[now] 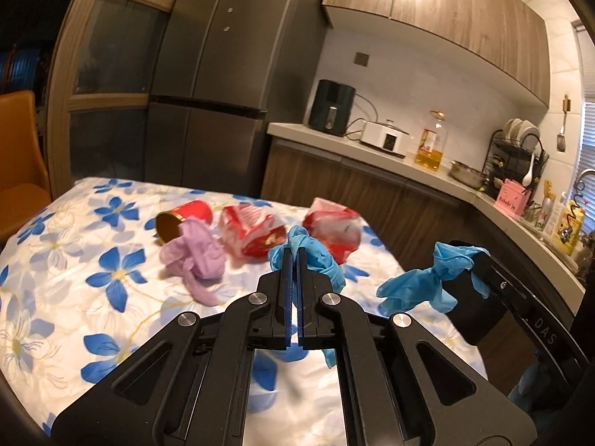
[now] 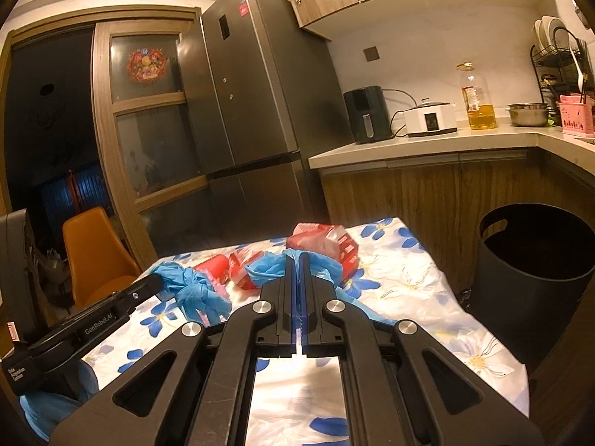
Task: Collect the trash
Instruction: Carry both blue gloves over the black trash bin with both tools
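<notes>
1. Holding a crumpled blue glove each, both tongs are pinched together on their loads: the left tongs [image 1: 293, 251] clamp one blue glove [image 1: 316, 260], and the right tongs [image 2: 297, 256] clamp a second blue glove [image 2: 327, 265].
2. Both gloves hang clear above the table [image 1: 55, 245], which carries a flowered cloth. The black bin [image 2: 535, 271] stands on the floor just beside the table's right edge, its mouth open.
3. Other trash lies on the cloth at the far end: a purple glove [image 1: 197, 256] against a tipped red can [image 1: 182, 219], and two red wrappers [image 1: 253, 234] and [image 1: 334, 230] beside them.
4. The step in hand looks like carrying the gloves to the bin. Keep the clamp firm; the thin gloves dangle loosely and could slip or snag.
5. Bring the right tongs over the bin first, since they are nearer to it, and keep the left ones back to avoid a tangle.
6. Release only once the glove hangs fully inside the rim, so trailing fingers do not drape over the edge.
</notes>
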Tool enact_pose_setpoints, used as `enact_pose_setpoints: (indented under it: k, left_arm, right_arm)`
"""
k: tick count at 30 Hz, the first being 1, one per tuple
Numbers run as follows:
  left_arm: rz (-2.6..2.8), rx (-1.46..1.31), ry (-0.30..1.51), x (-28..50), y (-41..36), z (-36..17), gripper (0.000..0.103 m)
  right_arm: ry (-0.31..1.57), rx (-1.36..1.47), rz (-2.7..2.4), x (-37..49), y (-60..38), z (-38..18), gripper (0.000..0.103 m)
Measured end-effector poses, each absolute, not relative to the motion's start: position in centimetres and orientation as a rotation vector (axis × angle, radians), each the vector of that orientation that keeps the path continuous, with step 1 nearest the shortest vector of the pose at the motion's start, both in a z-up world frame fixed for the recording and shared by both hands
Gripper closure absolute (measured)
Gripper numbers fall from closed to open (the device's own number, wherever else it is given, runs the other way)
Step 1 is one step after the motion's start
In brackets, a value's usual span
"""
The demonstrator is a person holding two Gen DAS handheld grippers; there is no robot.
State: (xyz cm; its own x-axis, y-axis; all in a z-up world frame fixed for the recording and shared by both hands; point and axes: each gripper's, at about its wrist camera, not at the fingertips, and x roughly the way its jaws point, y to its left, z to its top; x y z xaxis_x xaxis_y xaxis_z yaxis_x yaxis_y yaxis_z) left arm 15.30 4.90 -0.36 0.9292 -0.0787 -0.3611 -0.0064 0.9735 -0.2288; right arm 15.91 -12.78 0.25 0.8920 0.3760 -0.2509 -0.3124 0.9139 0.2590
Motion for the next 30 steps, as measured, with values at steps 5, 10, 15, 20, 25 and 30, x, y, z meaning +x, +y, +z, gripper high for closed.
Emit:
enact_pose_setpoints:
  k: [5,10,15,20,25,30]
  left_arm:
    - [-0.074,-0.21,0.367,15.8,3.1,0.4,0.103]
    - [-0.103,-0.201,0.361,16.3,1.5,1.0,0.103]
    - [-0.137,-0.182,0.353,16.9,-0.3,1.6,0.103]
    - [-0.18,-0.166,0.341,17.7,-2.3,2.2,0.103]
    - [-0.225,-0.155,0.333,18.6,-4.7,2.9,0.103]
    - [-0.281,-0.137,0.323,19.7,-7.9,3.5,0.103]
  right_arm:
    - [0.285,0.228,0.34,15.7,-14.2,0.6,0.101]
    - [0.271,0.231,0.322,15.7,-15.4,1.1,0.101]
    - [0.253,0.236,0.294,15.6,-16.7,1.4,0.101]
    - [0.229,0.236,0.256,15.5,-18.4,2.0,0.101]
    - [0.203,0.237,0.207,15.6,-20.4,2.6,0.101]
    - [0.177,0.24,0.149,15.6,-22.6,3.3,0.101]
